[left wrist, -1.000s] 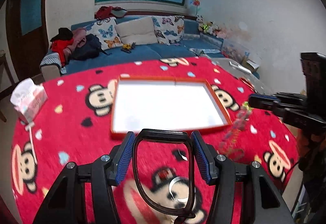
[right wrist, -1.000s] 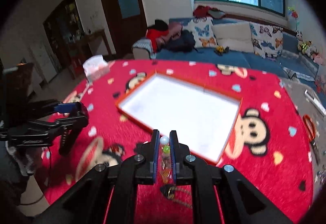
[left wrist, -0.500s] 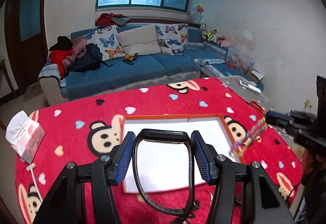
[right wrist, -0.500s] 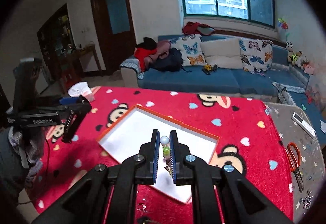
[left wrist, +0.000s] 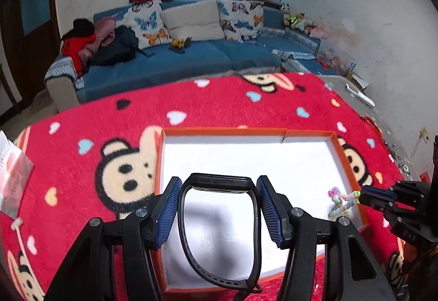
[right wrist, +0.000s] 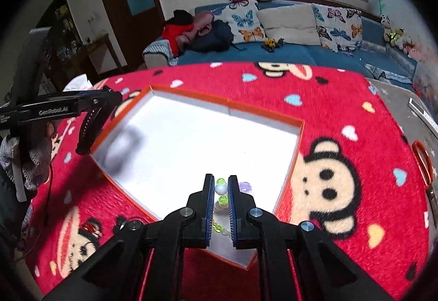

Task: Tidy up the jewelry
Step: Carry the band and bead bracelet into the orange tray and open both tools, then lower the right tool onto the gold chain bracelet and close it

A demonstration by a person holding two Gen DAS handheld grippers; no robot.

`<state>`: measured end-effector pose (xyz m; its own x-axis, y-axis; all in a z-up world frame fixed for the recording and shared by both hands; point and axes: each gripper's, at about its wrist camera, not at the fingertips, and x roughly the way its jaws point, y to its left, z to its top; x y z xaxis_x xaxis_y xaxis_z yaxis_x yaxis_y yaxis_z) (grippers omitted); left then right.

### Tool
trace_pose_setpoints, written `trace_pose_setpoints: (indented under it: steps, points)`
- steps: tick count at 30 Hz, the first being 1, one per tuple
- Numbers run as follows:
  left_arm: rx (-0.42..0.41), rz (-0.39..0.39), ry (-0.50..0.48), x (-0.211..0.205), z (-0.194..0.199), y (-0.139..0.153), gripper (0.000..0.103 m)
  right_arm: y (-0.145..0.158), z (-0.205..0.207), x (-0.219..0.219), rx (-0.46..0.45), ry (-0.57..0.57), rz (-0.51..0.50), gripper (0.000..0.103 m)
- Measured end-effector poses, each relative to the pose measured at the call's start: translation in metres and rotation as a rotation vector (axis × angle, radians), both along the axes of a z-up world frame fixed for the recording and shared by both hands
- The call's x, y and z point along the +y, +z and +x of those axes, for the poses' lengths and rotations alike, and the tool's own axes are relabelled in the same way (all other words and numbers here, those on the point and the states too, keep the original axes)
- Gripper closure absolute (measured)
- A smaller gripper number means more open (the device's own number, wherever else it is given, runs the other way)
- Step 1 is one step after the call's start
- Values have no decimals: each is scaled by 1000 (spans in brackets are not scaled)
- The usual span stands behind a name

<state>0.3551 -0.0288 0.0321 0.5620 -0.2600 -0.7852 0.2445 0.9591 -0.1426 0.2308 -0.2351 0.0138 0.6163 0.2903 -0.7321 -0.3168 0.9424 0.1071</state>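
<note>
My left gripper (left wrist: 219, 186) is shut on a black watch (left wrist: 219, 221), whose strap loop hangs between the blue pads above the near part of the orange-rimmed white tray (left wrist: 246, 132). My right gripper (right wrist: 220, 192) is shut on a colourful bead bracelet (right wrist: 221, 188), held low over the tray's near right corner (right wrist: 297, 153). In the left wrist view the right gripper (left wrist: 377, 195) holds the beads (left wrist: 340, 201) inside the tray's right edge. In the right wrist view the left gripper (right wrist: 90, 103) hangs over the tray's left corner with the watch strap (right wrist: 89, 131) dangling.
The tray sits on a red monkey-print cloth (left wrist: 219, 101). A tissue pack (left wrist: 13, 177) lies at the left. Orange scissors (right wrist: 423, 161) lie on the grey surface at the right. A small ring (right wrist: 128, 221) lies on the cloth near the tray. A blue sofa (left wrist: 191, 54) stands behind.
Both grippers have moved forward and down over the tray. The watch now hangs above the tray's near part, and the bracelet has come down inside its right corner.
</note>
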Motion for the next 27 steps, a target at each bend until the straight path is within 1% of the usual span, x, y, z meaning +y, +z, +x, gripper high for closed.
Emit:
trace_pose_setpoints:
  steps: [6,9,15,17,18,19,21,24,27]
  points:
    - [35,36,-6,-2,9,-32,41,-13,1,1,32,-12,-16,91]
    - [36,57,-7,-2,13,-40,41,-15,1,0,41,-19,-21,91]
    - [47,66,-1,-5,18,-47,39,-19,0,-1,62,-17,-27,90]
    - [48,64,3,-4,19,-45,39,-21,0,0,65,-21,-36,87]
    - [47,59,5,-3,19,-45,39,-20,0,0,63,-23,-40,81]
    - [45,58,5,-3,19,-43,39,-21,0,0,62,-25,-43,72]
    - [38,58,3,-2,18,-39,38,-20,-2,-2,57,-28,-41,64]
    - [22,67,3,-3,12,-32,38,-19,-4,-3,54,-31,-43,64]
    - [14,59,2,-3,0,-24,38,-16,-9,-2,54,-27,-54,63]
